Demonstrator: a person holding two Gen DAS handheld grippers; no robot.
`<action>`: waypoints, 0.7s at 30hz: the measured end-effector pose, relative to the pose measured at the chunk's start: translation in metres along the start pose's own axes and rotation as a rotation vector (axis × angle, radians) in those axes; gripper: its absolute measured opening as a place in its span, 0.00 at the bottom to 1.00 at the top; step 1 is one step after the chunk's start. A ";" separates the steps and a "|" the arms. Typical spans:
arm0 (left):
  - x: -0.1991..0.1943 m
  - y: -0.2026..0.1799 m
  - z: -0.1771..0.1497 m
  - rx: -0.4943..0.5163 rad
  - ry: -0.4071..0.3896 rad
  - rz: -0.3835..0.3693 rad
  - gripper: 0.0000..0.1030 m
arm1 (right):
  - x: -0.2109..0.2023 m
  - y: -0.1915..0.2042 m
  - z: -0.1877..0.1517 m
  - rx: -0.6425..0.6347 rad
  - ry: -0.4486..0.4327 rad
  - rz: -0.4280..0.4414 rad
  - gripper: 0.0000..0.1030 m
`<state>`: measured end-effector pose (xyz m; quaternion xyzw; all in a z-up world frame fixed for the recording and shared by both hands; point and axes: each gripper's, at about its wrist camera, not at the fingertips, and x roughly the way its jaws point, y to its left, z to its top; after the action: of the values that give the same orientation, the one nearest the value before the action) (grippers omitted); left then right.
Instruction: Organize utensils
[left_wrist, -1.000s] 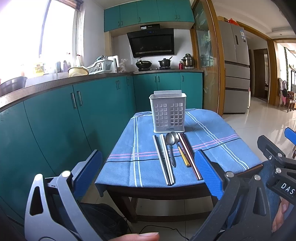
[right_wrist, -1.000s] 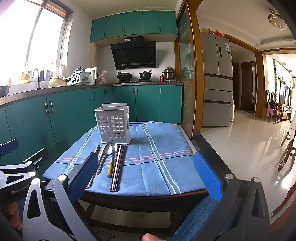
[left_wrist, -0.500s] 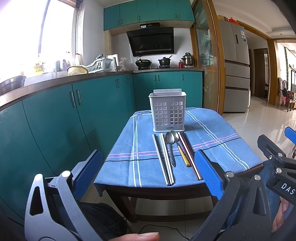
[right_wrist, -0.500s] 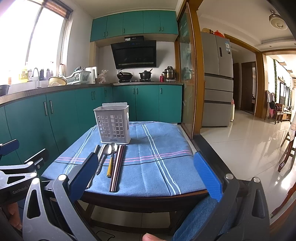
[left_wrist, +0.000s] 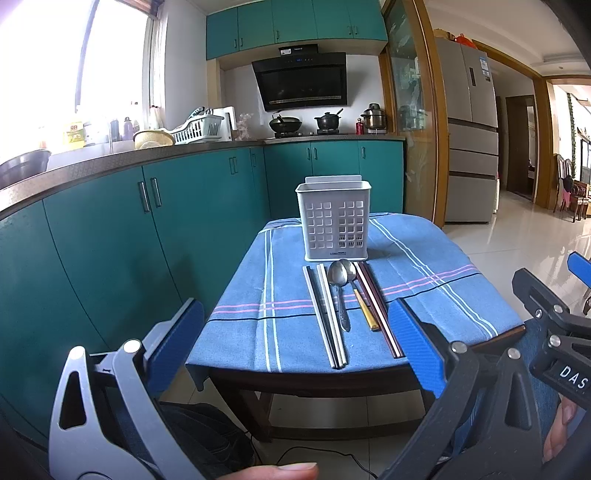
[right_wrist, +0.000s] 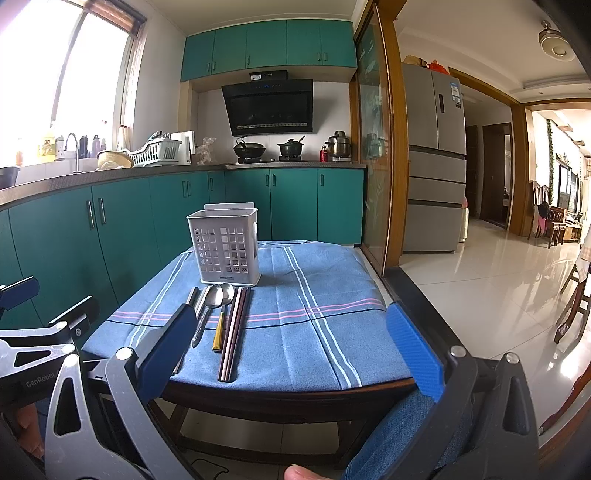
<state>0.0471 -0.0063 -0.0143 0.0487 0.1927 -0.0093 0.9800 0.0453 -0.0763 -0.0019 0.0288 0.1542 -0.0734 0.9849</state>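
Note:
A white perforated utensil holder (left_wrist: 334, 222) (right_wrist: 226, 246) stands on a small table with a blue striped cloth (left_wrist: 424, 295) (right_wrist: 314, 325). In front of it lie side by side light chopsticks (left_wrist: 328, 317), a metal spoon (left_wrist: 339, 286) (right_wrist: 210, 306), a yellow-handled spoon (left_wrist: 364, 308) (right_wrist: 218, 330) and dark chopsticks (left_wrist: 378, 310) (right_wrist: 234, 332). My left gripper (left_wrist: 295, 343) is open and empty, short of the table's near edge. My right gripper (right_wrist: 291, 343) is open and empty, also before the near edge, to the right.
Teal kitchen cabinets (left_wrist: 110, 240) run close along the table's left side. A glass door with a wooden frame (right_wrist: 380, 166) stands to the right behind the table. A tiled floor (right_wrist: 498, 277) spreads to the right. A fridge (right_wrist: 436, 158) stands farther back.
Both grippers have barely moved; the views are almost the same, with a slight shift of the left view.

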 end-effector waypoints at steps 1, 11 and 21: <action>0.000 0.000 0.000 0.000 0.000 -0.001 0.96 | 0.000 0.001 0.000 0.000 0.000 -0.001 0.98; 0.005 -0.003 0.001 0.005 0.012 0.003 0.96 | 0.003 0.000 -0.001 0.000 0.005 0.000 0.98; 0.034 -0.001 -0.001 0.008 0.081 0.007 0.96 | 0.037 -0.001 0.000 -0.058 0.098 0.034 0.98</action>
<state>0.0783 -0.0075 -0.0282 0.0538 0.2321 -0.0046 0.9712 0.0803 -0.0826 -0.0129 0.0065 0.2040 -0.0505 0.9777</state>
